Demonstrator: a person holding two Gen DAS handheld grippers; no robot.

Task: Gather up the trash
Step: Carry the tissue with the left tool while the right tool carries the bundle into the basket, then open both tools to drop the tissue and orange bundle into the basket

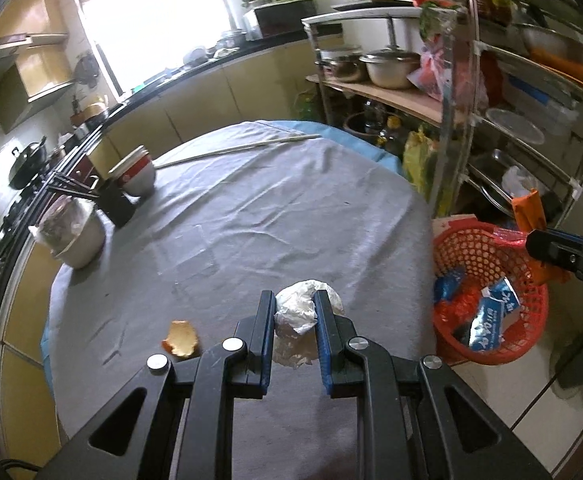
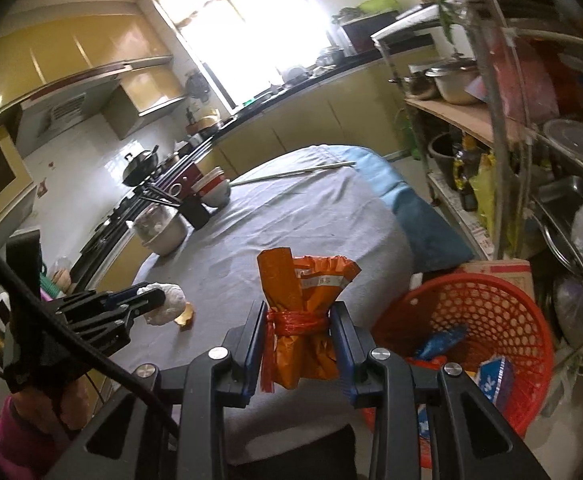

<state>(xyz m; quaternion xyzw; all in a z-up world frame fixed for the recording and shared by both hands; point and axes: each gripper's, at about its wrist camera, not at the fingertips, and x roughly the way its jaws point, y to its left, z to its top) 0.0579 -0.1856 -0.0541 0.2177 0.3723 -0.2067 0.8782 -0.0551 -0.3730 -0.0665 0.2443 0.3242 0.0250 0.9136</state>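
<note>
My left gripper (image 1: 294,300) is shut on a crumpled white tissue (image 1: 301,306), held just above the grey tablecloth (image 1: 251,216). An orange peel (image 1: 181,338) lies on the cloth to its left. My right gripper (image 2: 298,316) is shut on an orange snack wrapper (image 2: 305,304) tied with a red strip, held over the table's right edge. A red mesh basket (image 2: 487,304) stands on the floor to the right, with blue packets and a small carton inside. In the left wrist view the right gripper (image 1: 531,236) shows above the basket (image 1: 483,344) with the wrapper (image 1: 529,210). In the right wrist view the left gripper (image 2: 153,296) shows with the tissue (image 2: 167,304).
Stacked bowls (image 1: 135,172), a black holder with chopsticks (image 1: 113,200) and a covered metal bowl (image 1: 73,236) stand at the table's left. A pair of chopsticks (image 1: 243,148) lies at the far edge. A metal rack (image 1: 531,100) with pots and bags rises on the right.
</note>
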